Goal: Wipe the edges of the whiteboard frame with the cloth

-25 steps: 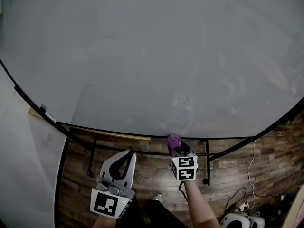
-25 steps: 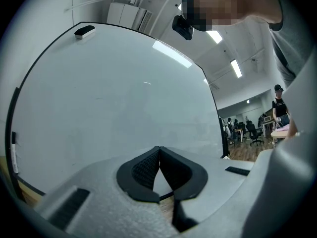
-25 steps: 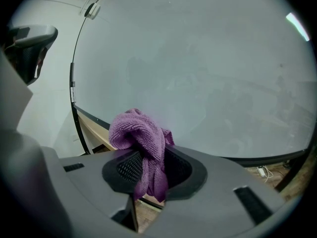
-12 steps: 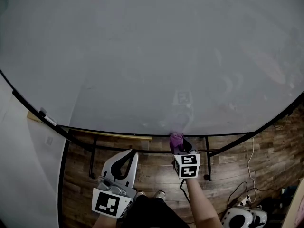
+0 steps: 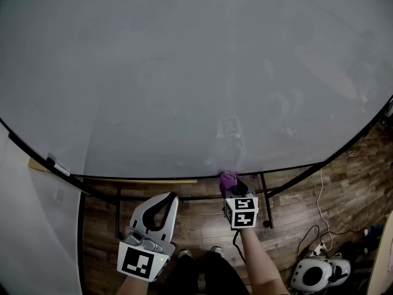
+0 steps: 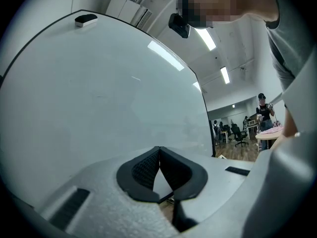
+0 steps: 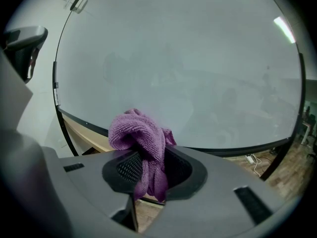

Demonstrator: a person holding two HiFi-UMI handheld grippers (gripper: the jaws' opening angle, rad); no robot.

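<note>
Right gripper (image 5: 231, 188): jaws clamped on the purple cloth (image 5: 228, 178). The cloth bunches up above the jaw tips and sits right at the black bottom frame (image 5: 123, 178) of the whiteboard (image 5: 184, 72), about mid-span. Left gripper (image 5: 170, 198): jaws closed tip to tip with nothing between them, held below the frame, beside the right one and clear of the board.

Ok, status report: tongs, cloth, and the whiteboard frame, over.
Right tongs shut on purple cloth. Cloth up at the whiteboard frame, bottom edge. Left tongs shut, empty, below the board. Nothing blocking the edge.
</note>
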